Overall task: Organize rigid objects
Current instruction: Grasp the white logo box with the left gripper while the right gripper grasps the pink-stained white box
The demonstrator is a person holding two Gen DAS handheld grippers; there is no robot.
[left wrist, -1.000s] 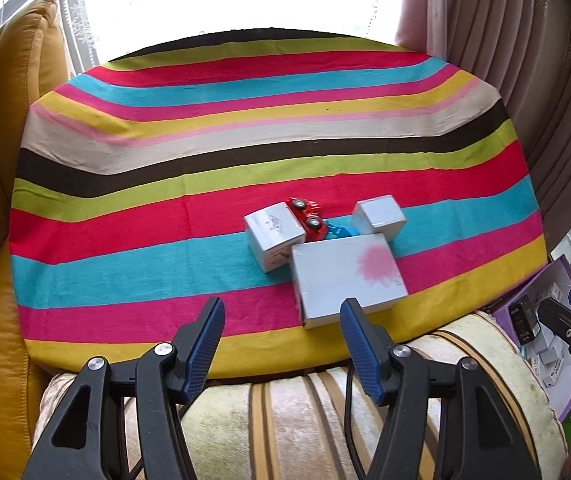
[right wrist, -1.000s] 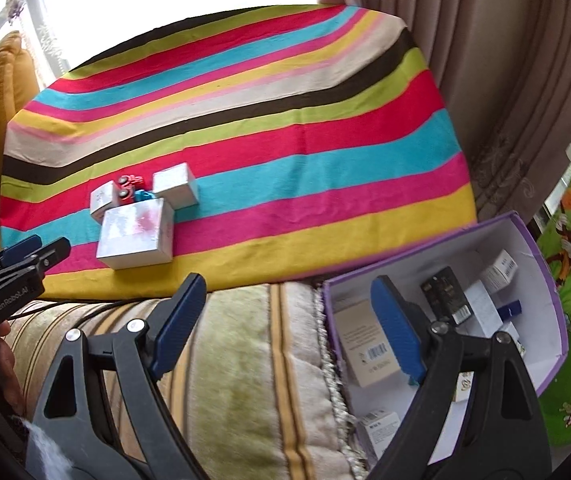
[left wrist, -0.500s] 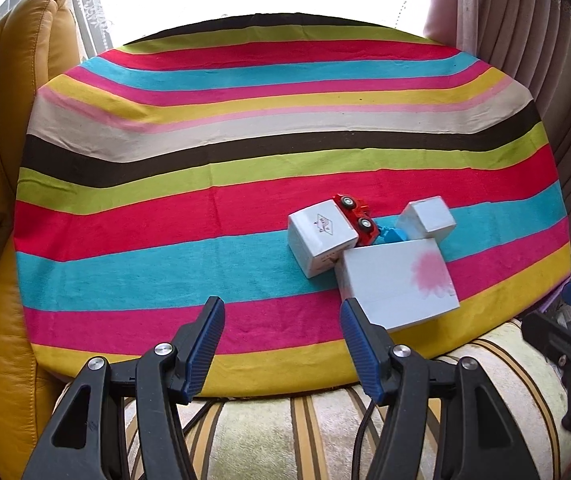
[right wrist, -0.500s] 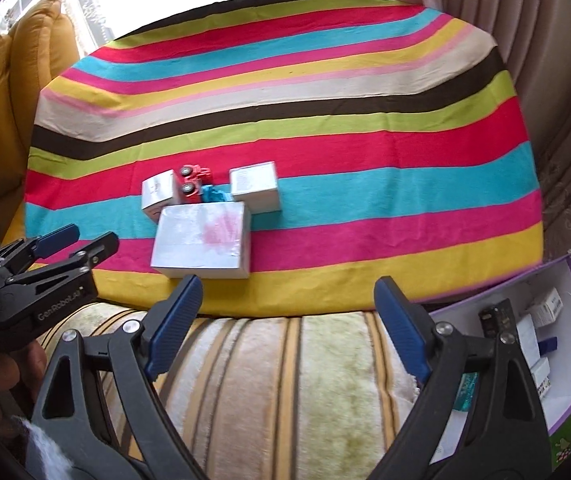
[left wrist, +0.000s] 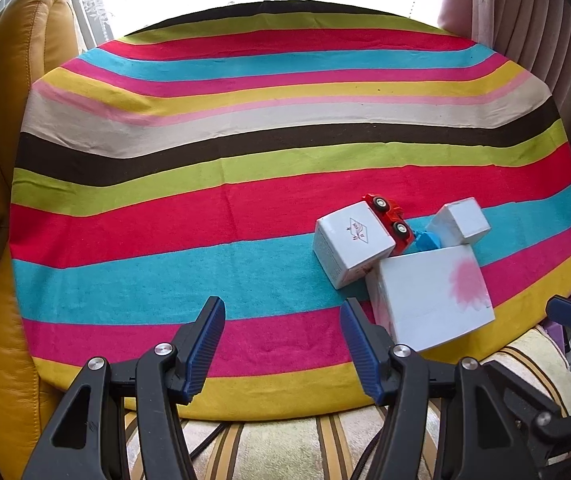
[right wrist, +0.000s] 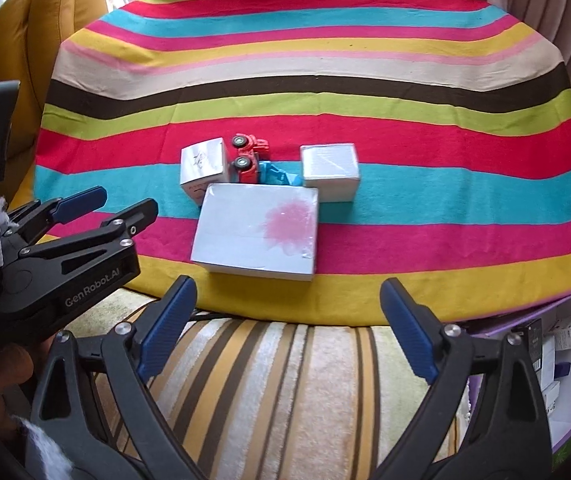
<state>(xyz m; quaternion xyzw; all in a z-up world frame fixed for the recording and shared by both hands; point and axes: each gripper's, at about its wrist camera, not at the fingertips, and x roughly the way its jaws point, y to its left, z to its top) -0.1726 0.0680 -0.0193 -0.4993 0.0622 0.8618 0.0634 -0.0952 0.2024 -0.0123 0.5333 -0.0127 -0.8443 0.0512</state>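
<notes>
Cardboard boxes (right wrist: 256, 232), smooth, white, ahead of right gripper (right wrist: 287, 330); left gripper (left wrist: 281, 346) likewise agape, empty, over striped cloth (left wrist: 205, 184).

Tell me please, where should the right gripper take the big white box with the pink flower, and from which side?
Probably across its two short sides, coming from above: the big white box lies flat, and both ends are free, while toys and small boxes crowd its far edge.

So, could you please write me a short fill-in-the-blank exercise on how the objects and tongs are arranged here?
1. The toy car lying on its side is coloured ____.
2. The largest white box carries a ____ blotch.
3. Both the left tongs and the right tongs are ____ and empty.

Missing words: red; pink; open
</notes>
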